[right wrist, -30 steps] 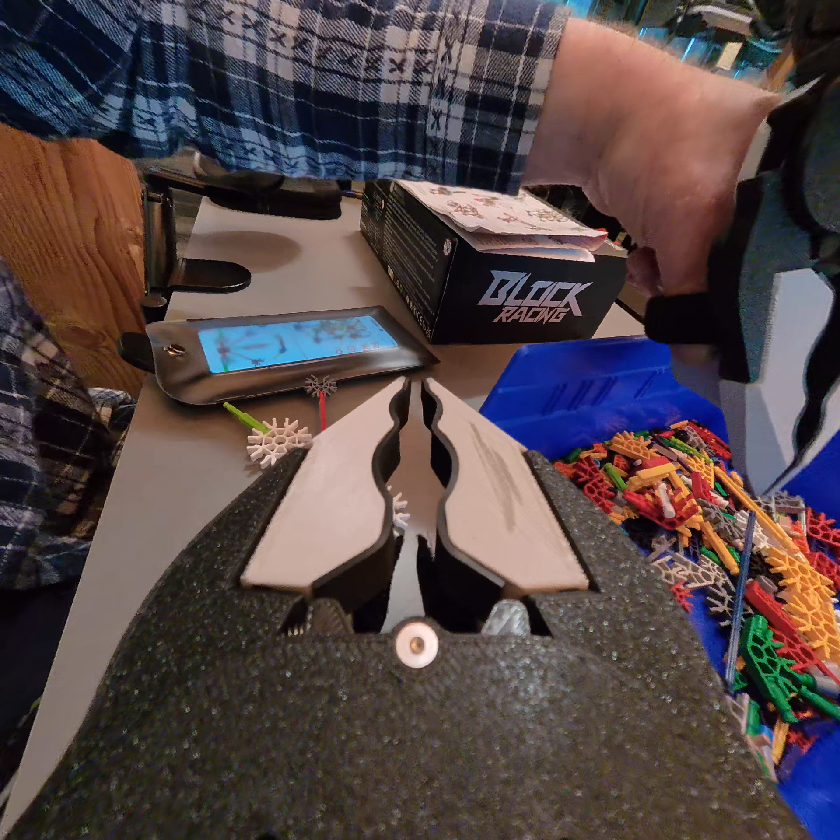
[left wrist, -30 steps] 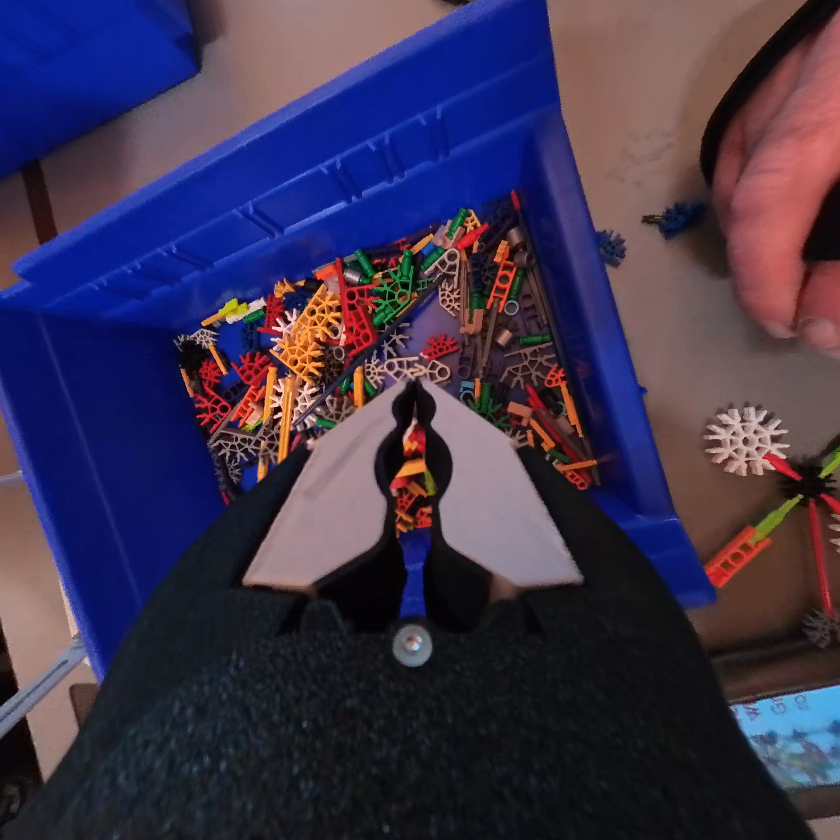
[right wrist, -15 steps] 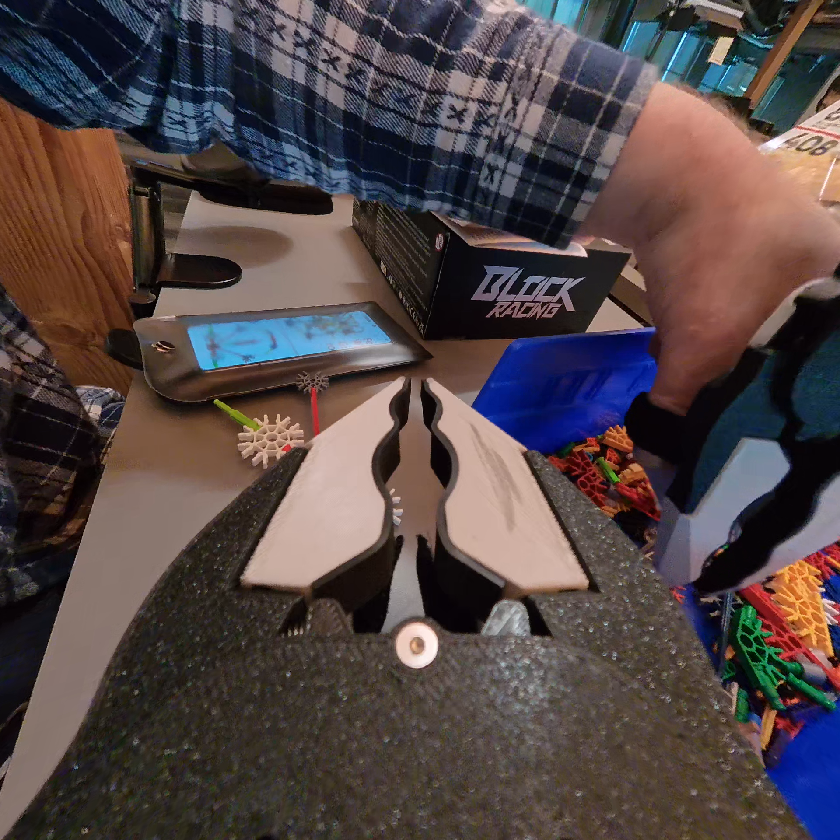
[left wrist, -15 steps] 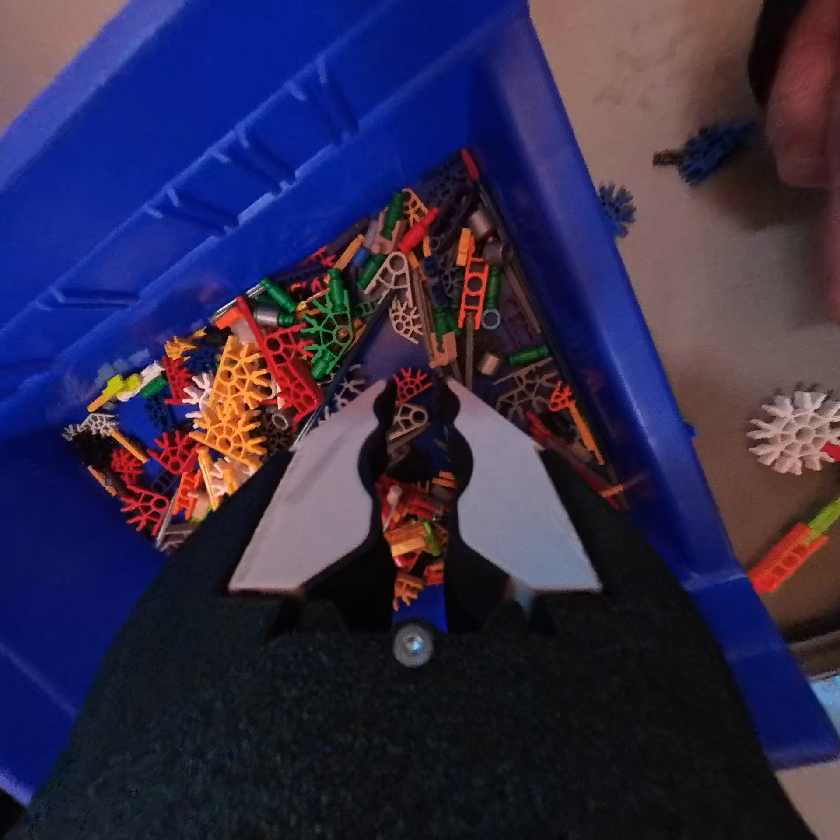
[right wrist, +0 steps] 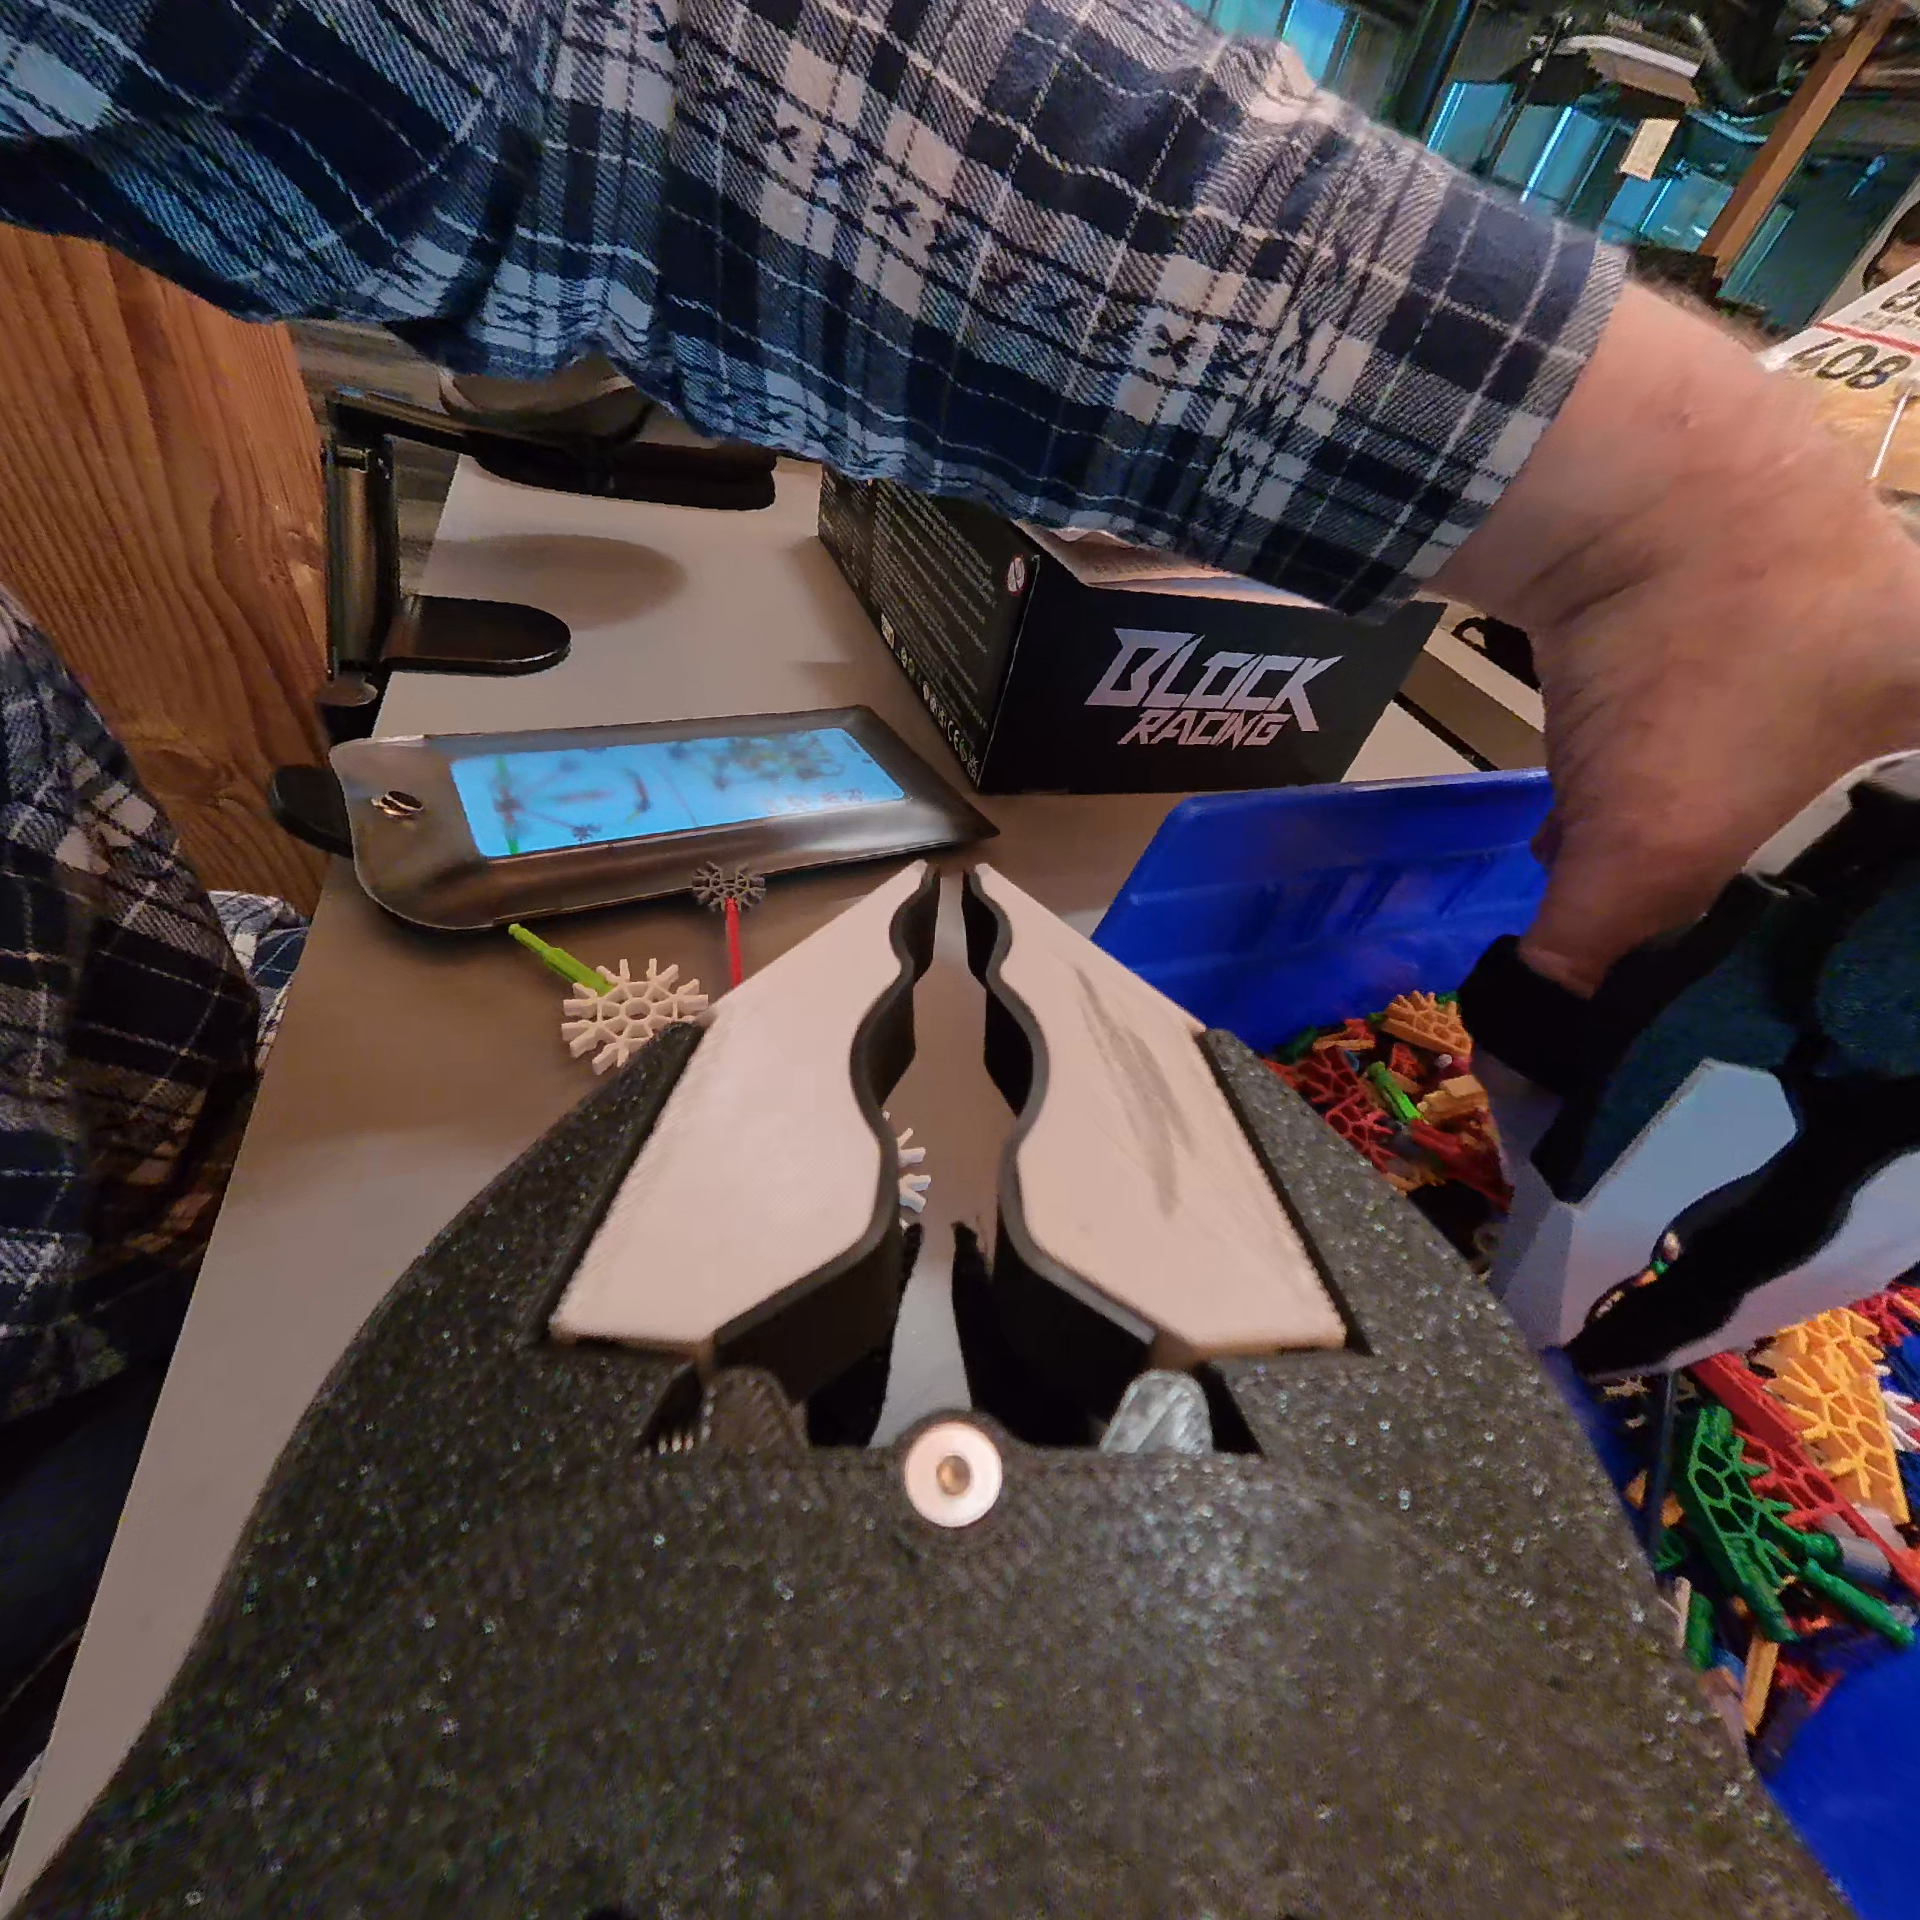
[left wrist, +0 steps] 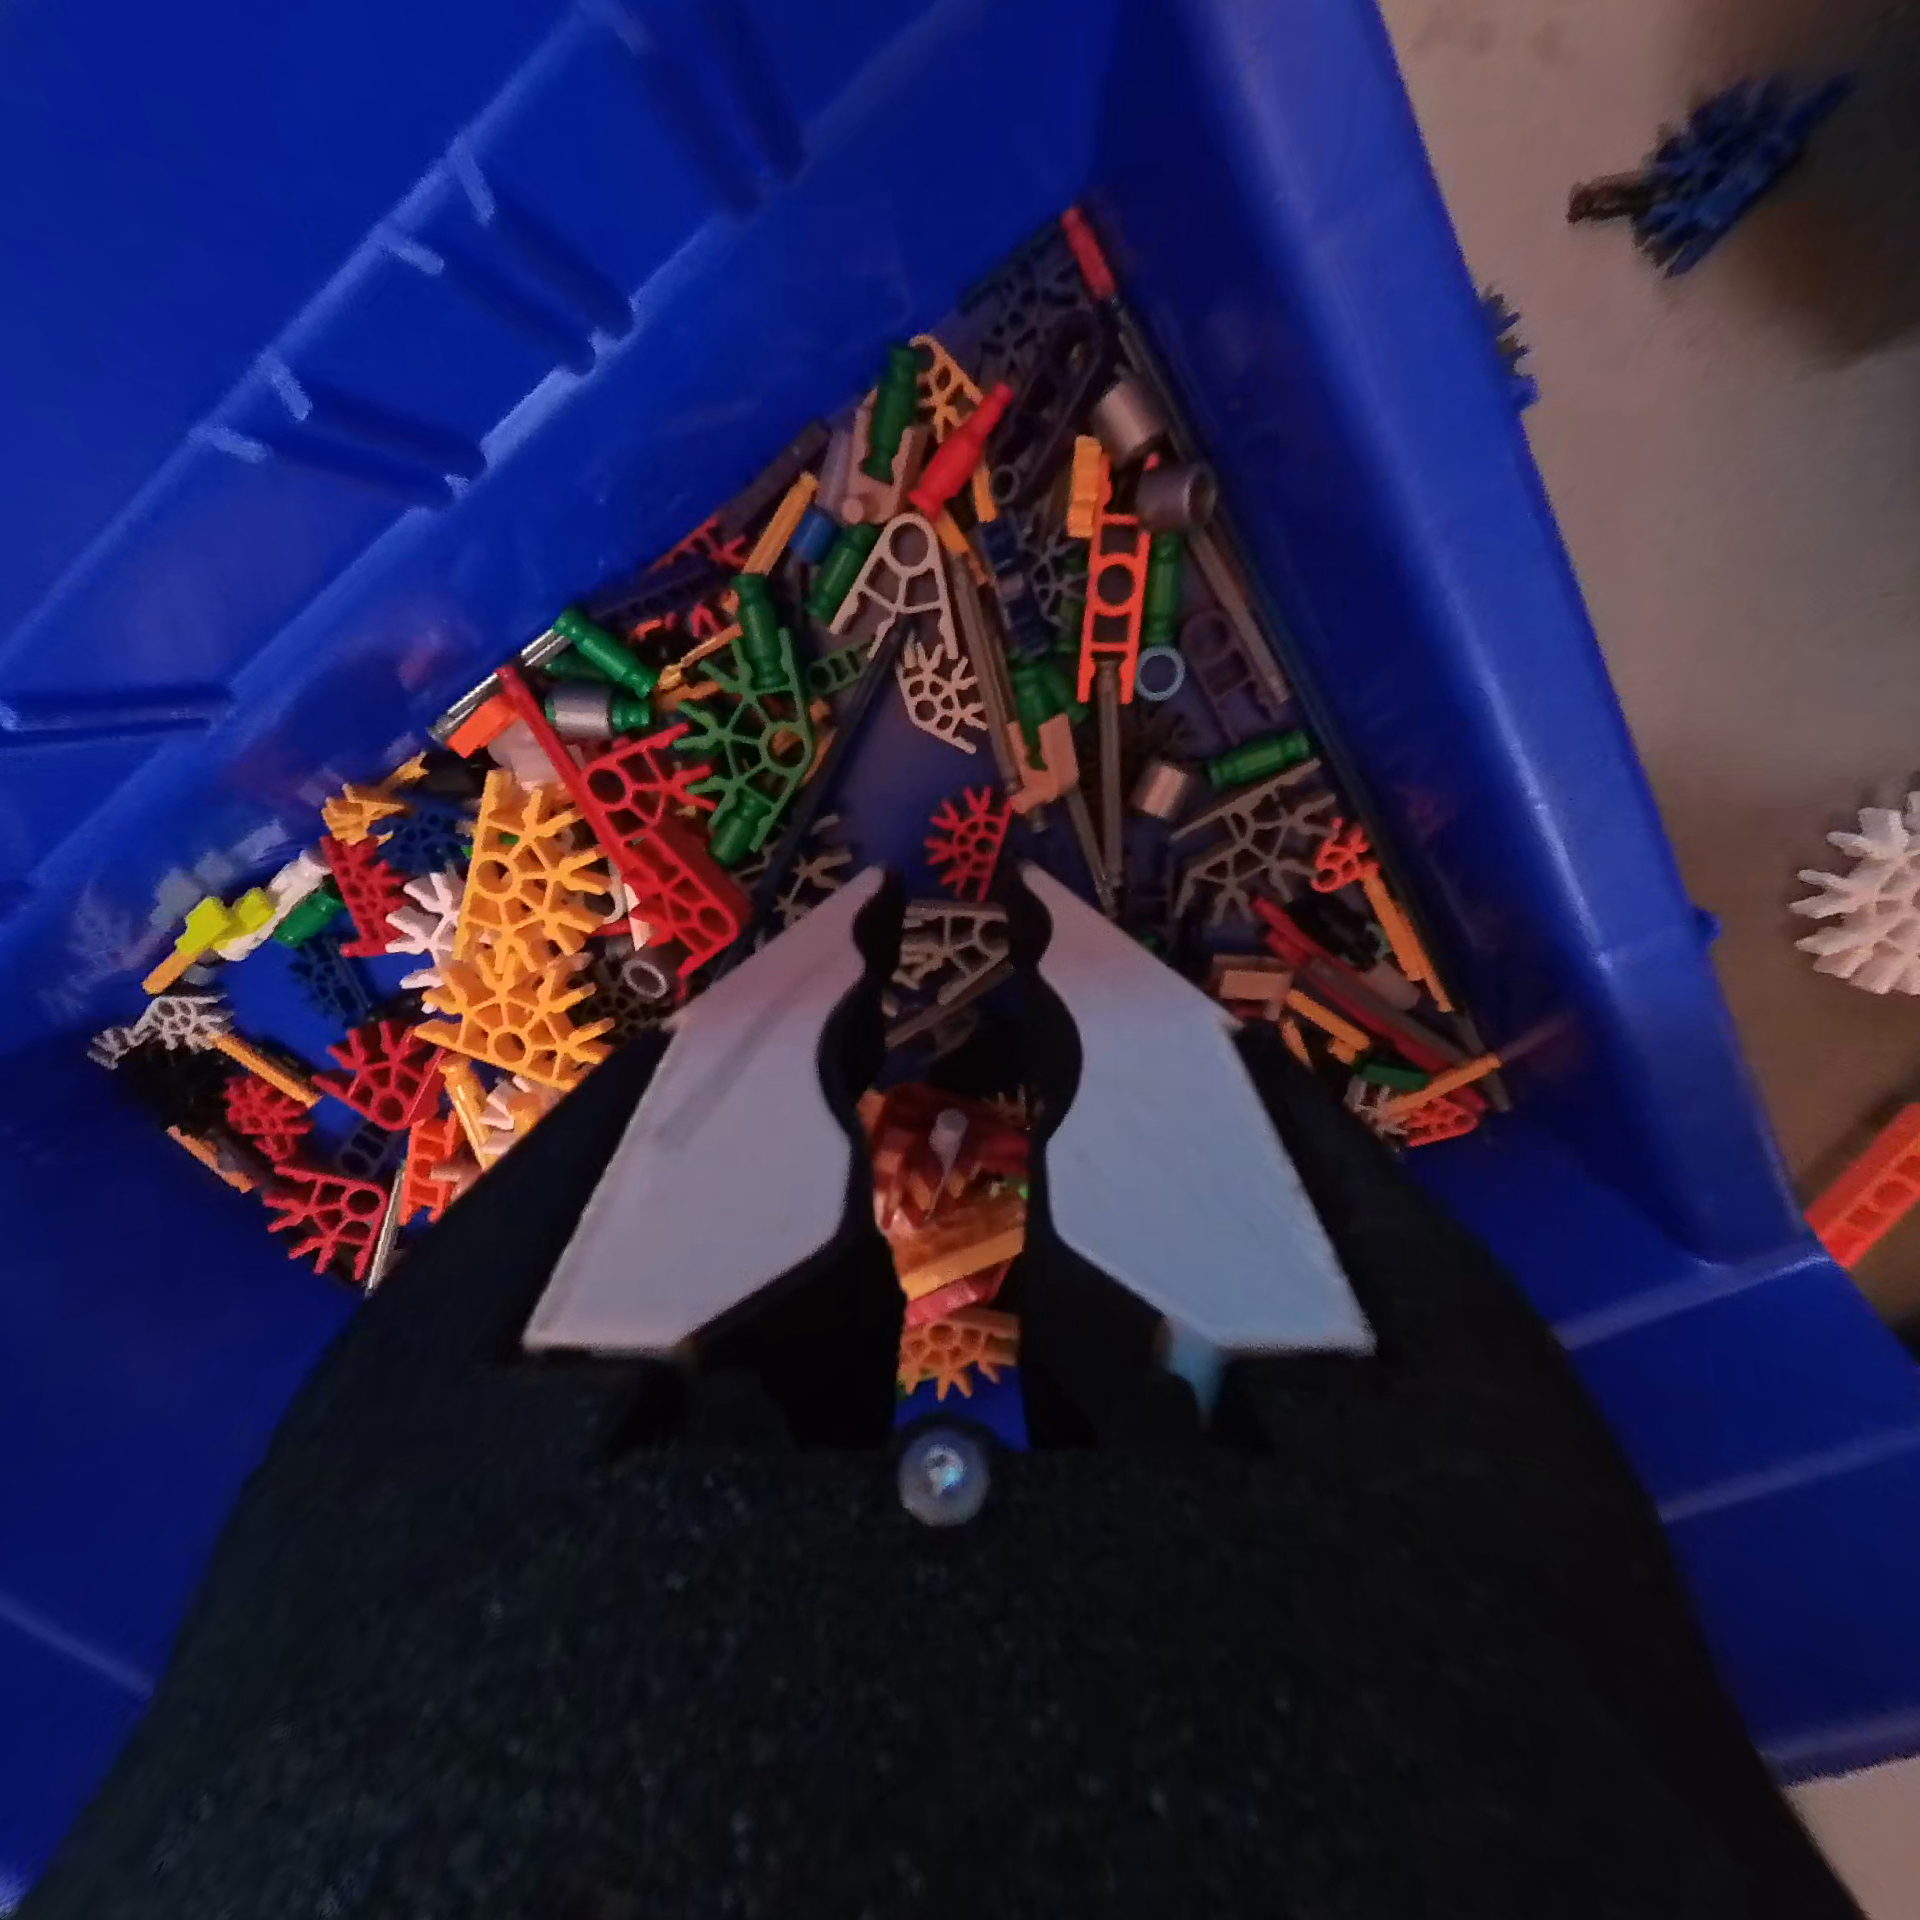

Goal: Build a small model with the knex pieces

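Observation:
My left gripper [left wrist: 951, 894] is open and empty, low inside a blue bin [left wrist: 623, 312] over a pile of small plastic rods and connectors. A grey-brown connector [left wrist: 951, 951] lies between its tips, with a red snowflake connector [left wrist: 968, 842] just beyond. In the right wrist view the left gripper [right wrist: 1621, 1335] dips into the same bin [right wrist: 1320, 883], held by a hand [right wrist: 1714, 623]. My right gripper [right wrist: 951, 883] is shut on nothing, above the table left of the bin. A white connector [right wrist: 912, 1174] shows beneath its fingers.
A white snowflake connector [right wrist: 634, 1013] with a green rod and a grey connector [right wrist: 727, 888] on a red rod lie by a lit phone in a pouch [right wrist: 665, 795]. A black box [right wrist: 1143, 675] stands behind. A plaid sleeve [right wrist: 935, 260] crosses overhead. Loose connectors [left wrist: 1870, 904] lie right of the bin. My right fingertips sit around 20 cm from my left ones.
My left gripper has opened from shut and moved down closer to the pile in the bin. The right gripper has stayed shut and nearly still.

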A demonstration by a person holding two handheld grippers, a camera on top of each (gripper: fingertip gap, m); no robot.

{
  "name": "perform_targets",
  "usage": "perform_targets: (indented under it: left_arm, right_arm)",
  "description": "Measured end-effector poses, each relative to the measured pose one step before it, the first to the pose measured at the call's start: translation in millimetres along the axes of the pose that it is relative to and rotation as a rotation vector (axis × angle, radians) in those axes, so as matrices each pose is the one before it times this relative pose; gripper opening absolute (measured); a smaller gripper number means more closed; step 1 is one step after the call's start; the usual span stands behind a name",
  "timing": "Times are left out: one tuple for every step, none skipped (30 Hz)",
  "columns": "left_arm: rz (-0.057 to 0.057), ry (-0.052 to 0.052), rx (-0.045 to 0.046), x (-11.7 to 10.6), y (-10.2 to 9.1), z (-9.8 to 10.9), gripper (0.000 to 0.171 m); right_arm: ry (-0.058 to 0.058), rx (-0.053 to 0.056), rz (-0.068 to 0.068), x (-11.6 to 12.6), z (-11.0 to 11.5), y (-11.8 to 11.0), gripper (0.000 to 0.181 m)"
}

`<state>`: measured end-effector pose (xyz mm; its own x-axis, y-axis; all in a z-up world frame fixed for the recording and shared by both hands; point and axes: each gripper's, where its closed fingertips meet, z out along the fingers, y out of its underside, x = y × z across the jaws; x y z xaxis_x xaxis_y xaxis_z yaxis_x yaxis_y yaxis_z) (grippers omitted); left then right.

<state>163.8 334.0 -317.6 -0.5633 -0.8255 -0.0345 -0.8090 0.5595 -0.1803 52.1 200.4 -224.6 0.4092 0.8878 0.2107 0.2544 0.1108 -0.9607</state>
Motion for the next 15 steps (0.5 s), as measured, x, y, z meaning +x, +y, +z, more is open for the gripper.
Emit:
perform_targets:
  left_arm:
    - [0.0074,-0.0034,-0.00372,0.16,0.28,1.27,0.019]
    - [0.0022,0.0051,0.00866,1.28,-2.02,-0.2,0.019]
    - [0.002,0.007,0.01542,1.71,-3.31,-0.89,0.018]
    - [0.0037,-0.0082,-0.00603,-0.99,-0.23,0.08,0.019]
    - [0.0093,-0.0129,-0.03501,-2.06,4.66,1.85,0.019]
    - [0.0067,0.0049,-0.00746,0.27,0.6,1.26,0.018]
    - [-0.0048,0.004,0.03002,-0.35,-5.84,-0.69,0.019]
    - [-0.002,0.0156,0.01682,1.99,-4.05,-0.26,0.019]
    - [0.0048,0.0073,-0.0075,0.99,-0.55,0.7,0.019]
    - [0.0075,-0.0054,-0.02518,-1.12,2.59,1.72,0.019]
    - [0.0054,-0.0032,-0.02095,-1.22,2.79,1.67,0.02]
    - [-0.0067,0.0092,0.00243,-0.12,-0.17,0.3,0.02]
    - [-0.0076,0.0064,0.00118,-0.73,0.45,0.13,0.021]
    - [-0.0029,0.0009,0.00012,-1.36,0.72,-0.08,0.022]
    - [-0.0089,0.0081,0.00401,-0.13,0.06,0.2,0.022]
  right_arm:
    - [-0.0008,-0.0013,-0.001,-0.34,0.25,0.26,0.004]
    - [-0.0004,-0.0015,-0.0012,-0.12,0.18,0.23,0.004]
    - [-0.0002,-0.0008,-0.0003,-0.11,0.14,0.16,0.004]
    - [-0.0001,-0.0002,0.0002,-0.05,0.0,0.13,0.004]
    - [0.0,0.0007,0.0004,0.06,0.09,-0.08,0.004]
    - [-0.0004,0.0,0.0009,-0.02,0.04,0.02,0.004]
    - [-0.0006,-0.0014,0.0001,-0.01,0.19,0.26,0.004]
    - [0.0003,-0.0016,-0.001,-0.03,0.12,0.46,0.004]
    - [0.0003,-0.0009,-0.0002,0.02,0.19,0.28,0.004]
    - [-0.0002,-0.0003,0.0012,0.15,0.11,0.07,0.004]
    - [0.0001,-0.0001,0.0011,0.15,0.0,0.06,0.004]
    - [0.0002,0.0007,0.0006,0.12,0.01,-0.07,0.004]
    - [0.0,0.0008,-0.0001,-0.05,-0.07,-0.1,0.004]
    - [0.0005,-0.0001,-0.0005,0.07,0.08,-0.01,0.004]
    - [0.0002,0.0003,0.0,0.06,0.0,-0.14,0.004]
